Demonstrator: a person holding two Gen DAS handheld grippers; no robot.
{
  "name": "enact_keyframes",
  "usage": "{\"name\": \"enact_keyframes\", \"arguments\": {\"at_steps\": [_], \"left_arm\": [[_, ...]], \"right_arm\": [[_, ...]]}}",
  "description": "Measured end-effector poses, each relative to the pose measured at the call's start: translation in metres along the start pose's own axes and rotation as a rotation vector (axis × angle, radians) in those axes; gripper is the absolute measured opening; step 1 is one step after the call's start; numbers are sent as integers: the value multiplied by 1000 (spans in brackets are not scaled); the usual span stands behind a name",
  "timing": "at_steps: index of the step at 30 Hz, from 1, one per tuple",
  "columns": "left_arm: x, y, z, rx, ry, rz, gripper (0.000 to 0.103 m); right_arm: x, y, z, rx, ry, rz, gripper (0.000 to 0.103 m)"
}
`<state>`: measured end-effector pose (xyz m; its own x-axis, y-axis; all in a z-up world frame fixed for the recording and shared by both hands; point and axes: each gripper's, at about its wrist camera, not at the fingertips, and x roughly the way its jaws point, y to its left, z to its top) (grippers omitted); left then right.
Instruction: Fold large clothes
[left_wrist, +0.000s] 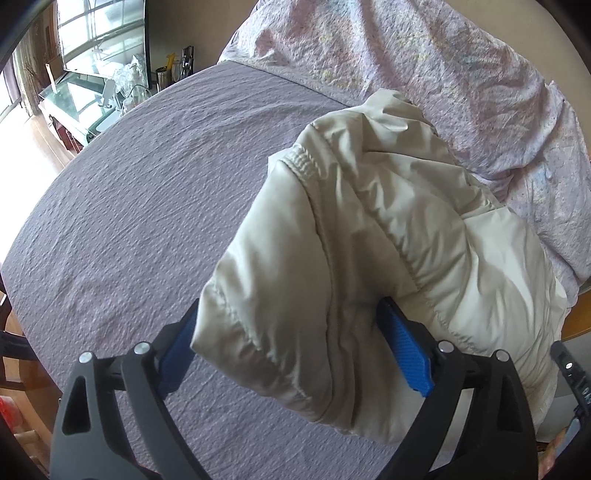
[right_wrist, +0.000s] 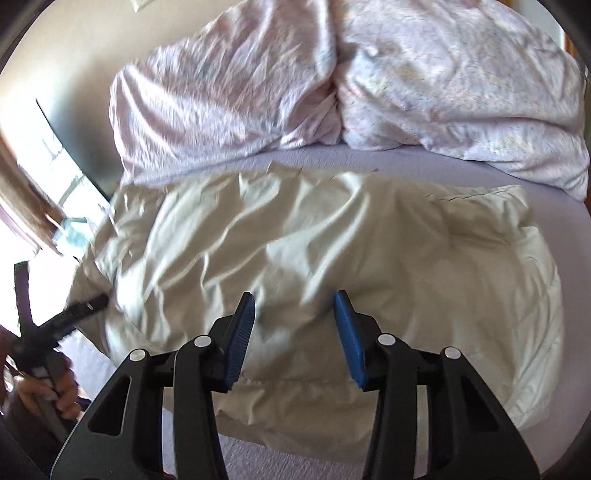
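The left gripper (left_wrist: 288, 347) is standing spread wide around a puffy corner of the cream jacket (right_wrist: 314, 240), pads not visibly pressing; the right gripper (right_wrist: 295, 332) is hovering half-open and holding nothing. The slick padding could spring open, undoing the fold. The jacket is lying bundled and creased on the lilac bedsheet (left_wrist: 147, 192), near the pink duvet (right_wrist: 443, 92)

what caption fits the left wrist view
Open left gripper straddling a folded cream puffer jacket on a lilac bedsheet.

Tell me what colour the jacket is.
Cream, off-white. The jacket shows best in the right wrist view.
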<state>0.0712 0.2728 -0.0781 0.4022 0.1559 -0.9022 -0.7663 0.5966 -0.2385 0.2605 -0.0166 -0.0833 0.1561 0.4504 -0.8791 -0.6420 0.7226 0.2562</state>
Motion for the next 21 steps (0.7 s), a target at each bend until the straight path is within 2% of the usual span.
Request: {"name": "enact_keyframes", "arguments": {"at_steps": [13, 21], "left_arm": [[11, 2, 11, -57, 23, -71, 96], [25, 4, 19, -145, 42, -134, 98]], "right_arm": [[63, 2, -10, 6, 117, -47, 52], [69, 5, -5, -30, 102, -82, 52]]}}
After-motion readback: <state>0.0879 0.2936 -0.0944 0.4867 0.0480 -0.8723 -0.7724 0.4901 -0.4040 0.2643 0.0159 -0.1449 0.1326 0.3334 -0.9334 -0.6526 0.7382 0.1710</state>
